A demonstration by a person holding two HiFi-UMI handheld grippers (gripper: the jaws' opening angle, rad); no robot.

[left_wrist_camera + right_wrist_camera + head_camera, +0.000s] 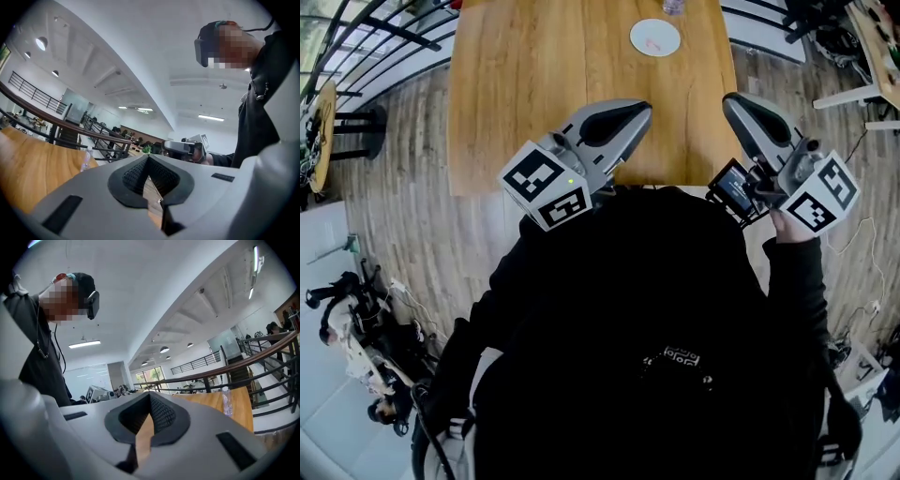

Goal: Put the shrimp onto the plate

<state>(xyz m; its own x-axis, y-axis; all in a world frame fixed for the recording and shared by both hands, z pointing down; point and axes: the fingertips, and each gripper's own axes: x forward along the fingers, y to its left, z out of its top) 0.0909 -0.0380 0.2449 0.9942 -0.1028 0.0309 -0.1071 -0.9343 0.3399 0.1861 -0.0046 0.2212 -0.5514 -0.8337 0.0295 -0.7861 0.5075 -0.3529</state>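
A white plate (655,37) lies near the far edge of the wooden table (534,84), with a small pink thing (652,43) on it that looks like the shrimp. My left gripper (644,107) is held over the table's near edge, close to my chest, and is shut with nothing in it. My right gripper (729,98) is raised beside the table's near right corner, also shut and empty. In the left gripper view the left gripper (148,157) points up and across the room, tips touching. The right gripper (150,394) does the same in the right gripper view.
A clear plastic bottle (673,6) stands at the table's far edge, beyond the plate. A black railing (384,37) runs along the left. A stool (352,122) and gear sit on the floor to the left, cables (862,244) to the right.
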